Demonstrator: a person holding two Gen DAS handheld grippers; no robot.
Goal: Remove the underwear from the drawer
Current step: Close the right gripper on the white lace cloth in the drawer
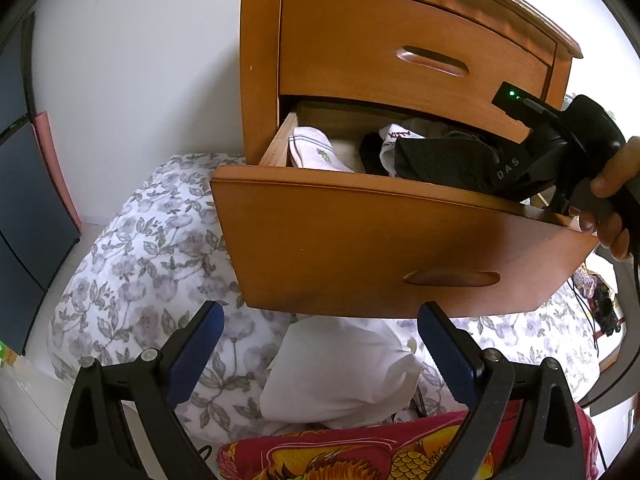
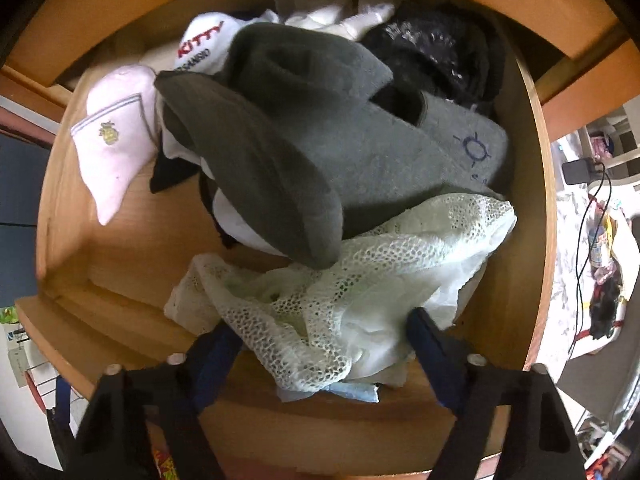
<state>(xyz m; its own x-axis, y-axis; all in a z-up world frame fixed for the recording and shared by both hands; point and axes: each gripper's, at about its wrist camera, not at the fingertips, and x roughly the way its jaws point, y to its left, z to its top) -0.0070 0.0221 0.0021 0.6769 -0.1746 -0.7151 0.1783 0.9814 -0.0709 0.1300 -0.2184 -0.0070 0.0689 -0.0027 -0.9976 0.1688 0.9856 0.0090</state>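
Observation:
The wooden drawer stands pulled out of a nightstand with clothes heaped inside. In the right wrist view, white lace underwear lies at the drawer's front. My right gripper is open, one blue finger on each side of the lace. Behind it a grey garment tops the pile, with a black lacy piece and a pale pink sock around it. A hand holds that gripper over the drawer's right end. My left gripper hangs open below the drawer front, holding nothing.
The upper drawer is shut. Floral bedding, a white cloth and red dragon-print fabric lie under the drawer. A dark panel stands at far left. A black cable hangs right of the drawer wall.

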